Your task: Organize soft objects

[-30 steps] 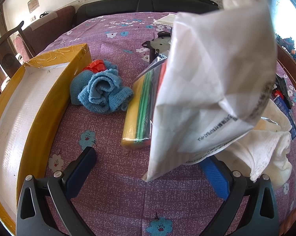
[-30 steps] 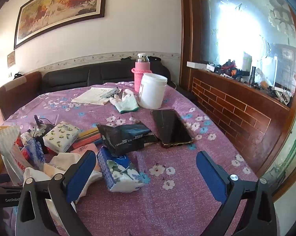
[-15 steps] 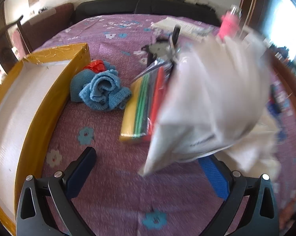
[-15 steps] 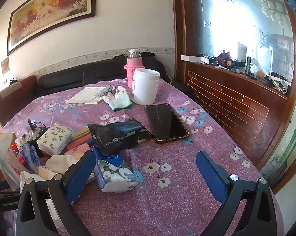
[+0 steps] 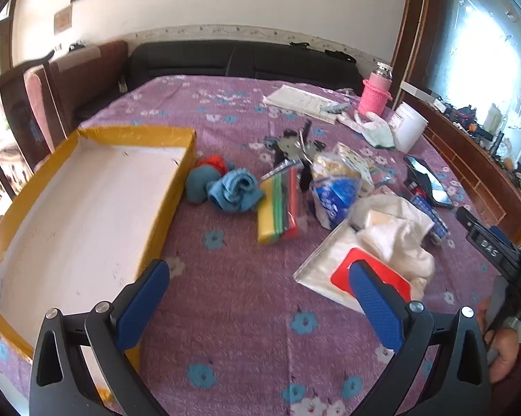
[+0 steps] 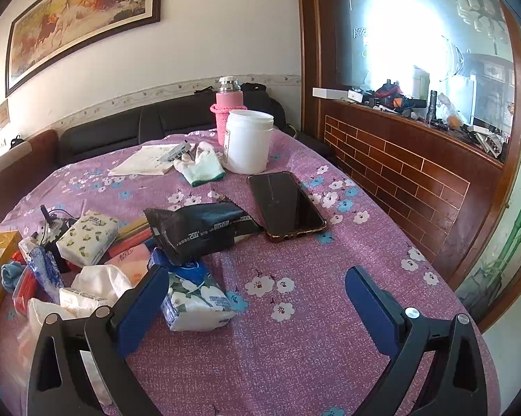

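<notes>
Both my grippers are wide open, holding nothing: left gripper (image 5: 257, 298) over purple tablecloth (image 5: 246, 315), right gripper (image 6: 257, 298) beside the tissue pack (image 6: 194, 301).

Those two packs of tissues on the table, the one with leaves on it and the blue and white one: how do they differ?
The leaf-print tissue pack is cream with small green leaves; the blue-and-white tissue pack has blue panels. The leaf-print one lies farther back, near the keys; the blue one lies close by the right gripper's left finger, its top under a black pouch. Both are soft, plastic-wrapped blocks.
</notes>
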### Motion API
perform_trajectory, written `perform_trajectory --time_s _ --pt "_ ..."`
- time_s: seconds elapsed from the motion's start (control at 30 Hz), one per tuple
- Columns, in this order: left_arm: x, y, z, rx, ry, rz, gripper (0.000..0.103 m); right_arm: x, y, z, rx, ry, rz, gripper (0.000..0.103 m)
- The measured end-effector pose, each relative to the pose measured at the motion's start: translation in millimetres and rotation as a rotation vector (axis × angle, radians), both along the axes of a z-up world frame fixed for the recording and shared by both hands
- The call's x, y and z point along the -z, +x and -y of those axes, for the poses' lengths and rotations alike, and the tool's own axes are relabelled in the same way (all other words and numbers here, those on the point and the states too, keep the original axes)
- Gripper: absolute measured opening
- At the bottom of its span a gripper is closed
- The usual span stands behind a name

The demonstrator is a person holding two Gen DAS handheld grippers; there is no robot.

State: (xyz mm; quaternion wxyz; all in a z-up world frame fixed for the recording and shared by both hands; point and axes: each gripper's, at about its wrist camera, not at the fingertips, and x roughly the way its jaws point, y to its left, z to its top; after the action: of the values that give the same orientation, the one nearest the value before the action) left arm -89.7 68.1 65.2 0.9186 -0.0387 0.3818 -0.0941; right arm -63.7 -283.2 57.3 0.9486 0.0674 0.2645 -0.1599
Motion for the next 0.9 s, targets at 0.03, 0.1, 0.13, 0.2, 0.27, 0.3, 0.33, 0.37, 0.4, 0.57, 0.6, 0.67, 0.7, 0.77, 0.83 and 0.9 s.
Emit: perform_trajectory --time_s 0.03,0.1,0.13,0.2,0.27,0.3,0.33,0.37,0.4,0.57,0.6,0.67,0.7,0.77,0.83,0.9 --pt "0.6 -1.5 1.8 0.010 -0.003 -0.003 0.103 0.3 0.2 0.2 -0.001 0.002 -0.003 0.102" --pt "3.4 -6.7 8.4 0.040 0.006 -0.002 0.103 0.8 -0.1 0.3 -0.001 0.006 -0.004 0.102" --pt "4.6 -8.6 14.5 0.057 0.020 -0.001 0.103 1.0 -0.4 0.5 -0.001 0.008 -0.005 0.102" --pt "7.1 -9.7 26.3 0.088 0.053 -0.004 0.103 1.2 -0.5 0.6 -0.002 0.012 -0.007 0.102" --pt "10.0 -10.1 31.8 0.104 0.055 -0.022 0.103 1.7 -0.6 0.2 -0.004 0.012 -0.008 0.102" --pt "11.2 -9.6 33.6 0.106 0.048 -0.032 0.103 1.9 -0.5 0.1 -0.005 0.012 -0.009 0.102" --pt "12.2 -8.5 35.4 0.106 0.041 -0.041 0.103 2.1 -0.3 -0.1 -0.005 0.013 -0.010 0.102" --pt "13.1 -5.8 37.6 0.107 0.029 -0.056 0.103 2.4 0.1 -0.3 -0.008 0.015 -0.012 0.102" --pt "13.7 -3.7 39.6 0.107 0.021 -0.069 0.103 2.7 0.4 -0.3 -0.010 0.016 -0.014 0.102" --pt "16.0 6.4 56.6 0.102 -0.015 -0.109 0.103 3.2 1.0 -1.0 -0.023 0.023 -0.015 0.102" --pt "18.5 9.5 61.3 0.107 -0.023 -0.123 0.103 3.1 1.0 -1.3 -0.024 0.022 -0.015 0.102" --pt "25.4 16.1 72.7 0.115 -0.017 -0.149 0.103 3.1 1.1 -2.1 -0.028 0.020 -0.015 0.102" --pt "29.7 18.4 77.9 0.123 -0.014 -0.162 0.103 3.1 1.0 -2.6 -0.028 0.018 -0.016 0.102" --pt "39.6 17.9 86.2 0.151 -0.007 -0.192 0.099 2.9 0.7 -2.6 -0.027 0.019 -0.017 0.102" --pt "45.3 16.5 87.1 0.179 -0.024 -0.210 0.071 3.1 0.8 -2.8 -0.026 0.020 -0.018 0.102" --pt "45.8 15.3 78.9 0.219 -0.122 -0.241 0.055 3.6 2.4 -2.7 -0.025 0.022 -0.024 0.102"
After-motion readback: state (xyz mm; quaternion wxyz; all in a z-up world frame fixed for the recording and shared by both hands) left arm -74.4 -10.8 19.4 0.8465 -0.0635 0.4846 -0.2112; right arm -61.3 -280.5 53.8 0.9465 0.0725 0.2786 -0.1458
